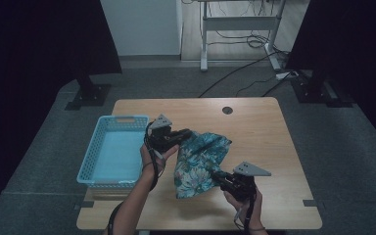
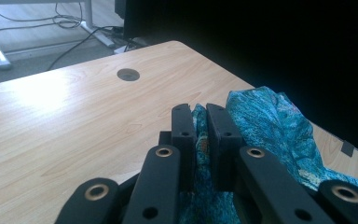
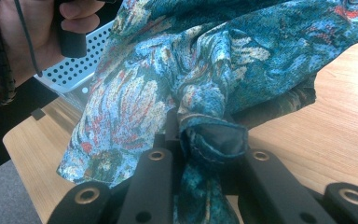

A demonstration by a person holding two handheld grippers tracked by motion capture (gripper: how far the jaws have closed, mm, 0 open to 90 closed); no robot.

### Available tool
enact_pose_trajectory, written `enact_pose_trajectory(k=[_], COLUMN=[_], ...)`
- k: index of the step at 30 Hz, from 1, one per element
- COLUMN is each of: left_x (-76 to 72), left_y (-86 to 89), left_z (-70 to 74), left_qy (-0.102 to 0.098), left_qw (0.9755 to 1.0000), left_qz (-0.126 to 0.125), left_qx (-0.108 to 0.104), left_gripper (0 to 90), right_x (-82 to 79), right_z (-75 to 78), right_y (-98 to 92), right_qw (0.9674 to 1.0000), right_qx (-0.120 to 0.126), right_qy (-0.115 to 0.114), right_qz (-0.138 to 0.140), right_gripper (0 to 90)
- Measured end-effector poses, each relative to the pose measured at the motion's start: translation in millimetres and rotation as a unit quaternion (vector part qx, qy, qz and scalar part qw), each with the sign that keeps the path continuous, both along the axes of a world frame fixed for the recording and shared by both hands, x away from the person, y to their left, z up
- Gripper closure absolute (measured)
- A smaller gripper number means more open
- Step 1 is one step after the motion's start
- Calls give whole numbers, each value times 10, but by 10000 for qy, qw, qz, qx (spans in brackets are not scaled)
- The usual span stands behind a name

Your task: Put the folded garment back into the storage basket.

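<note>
Your left gripper (image 1: pixel 185 133) pinches the upper edge of the floral cloth (image 1: pixel 199 161); in the left gripper view its jaws stand nearly together with a thin fold of the teal fabric (image 2: pixel 200 140) clamped between them. Your right gripper (image 1: pixel 217 175) clamps the cloth's lower corner: in the right gripper view a bunched roll of fabric (image 3: pixel 212 137) sits squeezed between the jaws.

The cloth hangs stretched between the two grippers over the middle of the wooden table (image 1: pixel 264 132), lifted at the left-gripper end and drooping toward the tabletop below. A light blue perforated basket (image 1: pixel 90 164) sits on the table's left side, just beside your left hand (image 1: pixel 152 157). Your right hand (image 1: pixel 245 203) is near the table's front edge.
</note>
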State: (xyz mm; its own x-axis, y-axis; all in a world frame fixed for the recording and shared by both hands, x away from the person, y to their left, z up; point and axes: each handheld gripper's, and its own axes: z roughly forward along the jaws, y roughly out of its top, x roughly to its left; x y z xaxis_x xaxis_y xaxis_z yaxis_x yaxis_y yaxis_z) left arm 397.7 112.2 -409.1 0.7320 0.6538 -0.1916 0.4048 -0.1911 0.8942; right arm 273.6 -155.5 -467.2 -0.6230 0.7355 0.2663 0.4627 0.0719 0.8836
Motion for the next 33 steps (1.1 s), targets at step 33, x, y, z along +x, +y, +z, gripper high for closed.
enact_pose_trajectory(k=[33], left_x=[-37], left_y=[260], left_z=[127], left_qy=[-123], left_qw=[9997], left_qz=[196], left_qx=[122], left_gripper=[822], right_x=[83], right_z=[75], right_y=[218], right_qw=[9999], right_qx=[1], right_qy=[-60], right_qz=[159], right_gripper=[788])
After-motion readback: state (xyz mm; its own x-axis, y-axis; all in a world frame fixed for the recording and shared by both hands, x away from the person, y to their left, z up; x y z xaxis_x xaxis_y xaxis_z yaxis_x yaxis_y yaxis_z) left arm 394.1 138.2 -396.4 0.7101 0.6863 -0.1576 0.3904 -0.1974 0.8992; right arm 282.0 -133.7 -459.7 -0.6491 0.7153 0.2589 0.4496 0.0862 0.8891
